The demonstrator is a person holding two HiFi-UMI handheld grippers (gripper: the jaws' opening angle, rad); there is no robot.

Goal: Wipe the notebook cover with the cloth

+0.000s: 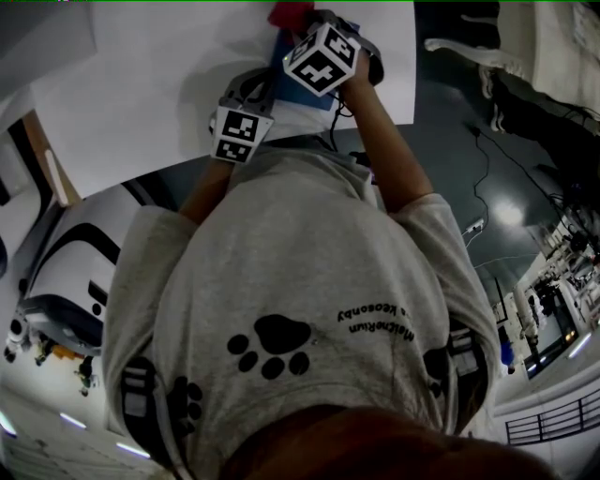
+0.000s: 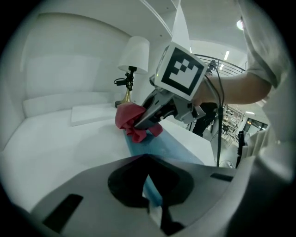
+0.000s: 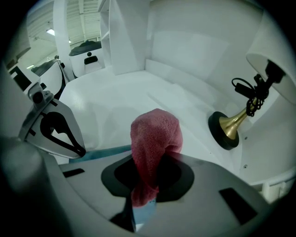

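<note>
A blue notebook (image 2: 159,149) lies flat on the white table (image 2: 55,152). My left gripper (image 2: 150,204) is shut on its near edge, holding it down. A red cloth (image 3: 155,139) is bunched up between the jaws of my right gripper (image 3: 144,203), which is shut on it. In the left gripper view, the right gripper (image 2: 139,124) presses the cloth (image 2: 130,121) onto the notebook's far end. The head view shows both marker cubes (image 1: 323,58) at the top, with the cloth (image 1: 289,13) and notebook (image 1: 283,52) mostly hidden behind them.
A lamp with a brass base (image 3: 229,126) and white shade (image 2: 135,53) stands just beyond the notebook's far end. A flat white slab (image 2: 92,113) lies by it. White walls enclose the table's back and side. The person's grey shirt (image 1: 309,309) fills the head view.
</note>
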